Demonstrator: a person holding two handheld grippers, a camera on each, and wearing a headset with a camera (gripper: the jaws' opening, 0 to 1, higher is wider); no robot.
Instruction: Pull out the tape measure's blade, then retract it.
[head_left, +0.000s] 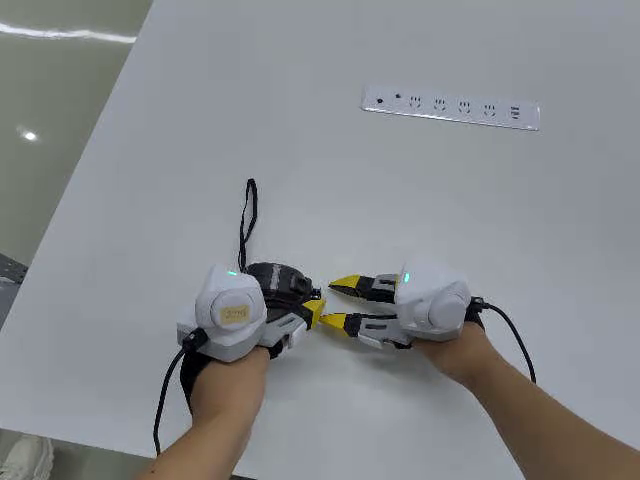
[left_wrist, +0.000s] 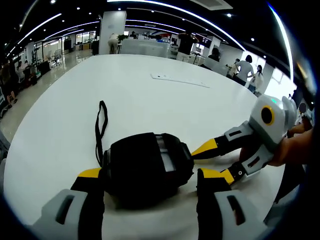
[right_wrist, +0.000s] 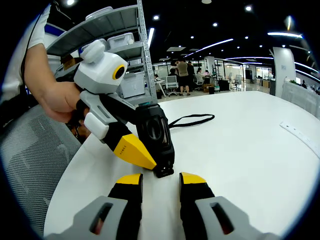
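Note:
A black tape measure (head_left: 278, 280) (left_wrist: 145, 167) (right_wrist: 157, 132) lies on the white table (head_left: 420, 210), its black wrist strap (head_left: 247, 215) (left_wrist: 101, 125) (right_wrist: 192, 119) trailing away from me. My left gripper (head_left: 300, 298) (left_wrist: 150, 176) is shut on the case, one yellow-tipped jaw on each side. The right gripper (head_left: 332, 304) (right_wrist: 161, 179) (left_wrist: 215, 161) points at the case's front end from the right. It stands open with nothing between its jaws, the tips just short of the blade mouth. No blade is drawn out that I can see.
A white power strip (head_left: 450, 106) (left_wrist: 180, 80) (right_wrist: 302, 136) lies flat further back on the table. The table's left edge (head_left: 90, 160) runs diagonally, with floor beyond. Shelving and an office with people stand in the background of the gripper views.

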